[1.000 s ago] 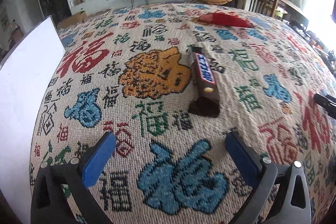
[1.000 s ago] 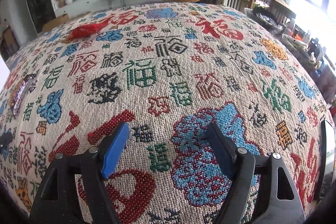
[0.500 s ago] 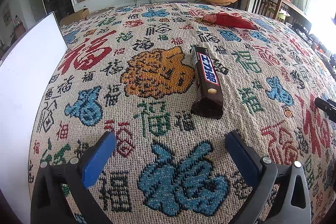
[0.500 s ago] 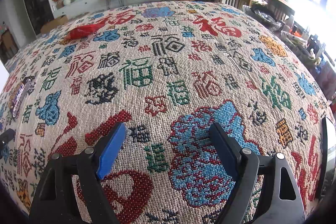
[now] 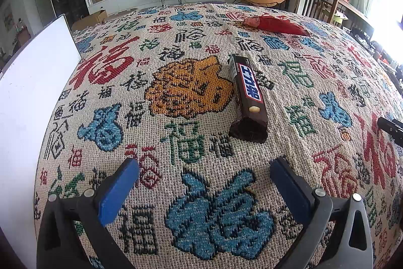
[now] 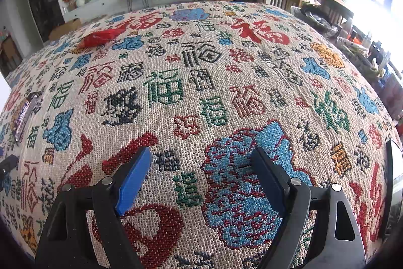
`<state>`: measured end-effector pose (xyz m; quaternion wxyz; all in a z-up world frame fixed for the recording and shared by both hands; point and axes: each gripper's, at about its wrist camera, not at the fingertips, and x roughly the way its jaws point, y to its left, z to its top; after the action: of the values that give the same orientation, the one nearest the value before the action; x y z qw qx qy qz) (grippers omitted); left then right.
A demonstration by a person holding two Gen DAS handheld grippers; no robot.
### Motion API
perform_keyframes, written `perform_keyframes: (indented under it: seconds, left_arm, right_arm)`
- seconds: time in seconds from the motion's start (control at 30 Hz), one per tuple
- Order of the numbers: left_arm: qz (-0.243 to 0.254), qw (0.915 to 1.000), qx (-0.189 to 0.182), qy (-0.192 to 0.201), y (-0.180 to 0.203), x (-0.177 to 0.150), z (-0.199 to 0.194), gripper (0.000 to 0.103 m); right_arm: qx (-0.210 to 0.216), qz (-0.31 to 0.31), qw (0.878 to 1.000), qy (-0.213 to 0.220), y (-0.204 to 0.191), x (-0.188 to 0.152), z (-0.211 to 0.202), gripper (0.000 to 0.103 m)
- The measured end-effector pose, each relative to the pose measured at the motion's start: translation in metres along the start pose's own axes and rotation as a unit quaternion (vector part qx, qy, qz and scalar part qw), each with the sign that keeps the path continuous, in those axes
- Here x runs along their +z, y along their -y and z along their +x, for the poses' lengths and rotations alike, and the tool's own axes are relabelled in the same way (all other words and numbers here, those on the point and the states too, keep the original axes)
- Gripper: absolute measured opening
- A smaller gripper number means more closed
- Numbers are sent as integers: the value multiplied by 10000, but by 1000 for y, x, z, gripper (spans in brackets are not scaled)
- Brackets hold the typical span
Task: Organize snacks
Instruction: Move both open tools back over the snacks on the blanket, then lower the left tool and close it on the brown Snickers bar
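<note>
Surface: woven tablecloth (image 5: 191, 193) with coloured characters.
Chocolate bar (image 5: 248, 95): flat on the cloth, ahead of the left tool, slightly right.
Red packet (image 5: 275, 25): far ahead, further right.
White board (image 5: 27, 102): at the left edge.

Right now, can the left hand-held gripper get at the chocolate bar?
Probably yes. The left hand-held gripper is open, and the chocolate bar lies flat just ahead, slightly right, with only bare tablecloth between them.
</note>
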<state>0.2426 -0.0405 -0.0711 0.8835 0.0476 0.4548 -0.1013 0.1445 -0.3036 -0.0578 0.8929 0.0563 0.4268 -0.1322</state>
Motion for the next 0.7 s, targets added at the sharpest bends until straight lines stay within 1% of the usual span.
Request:
perform_keyframes:
  seconds: [0.7]
  left_arm:
    - [4, 10000, -2, 3, 0, 0, 0, 103]
  right_arm:
    - [87, 31, 10000, 2, 1, -1, 3, 87]
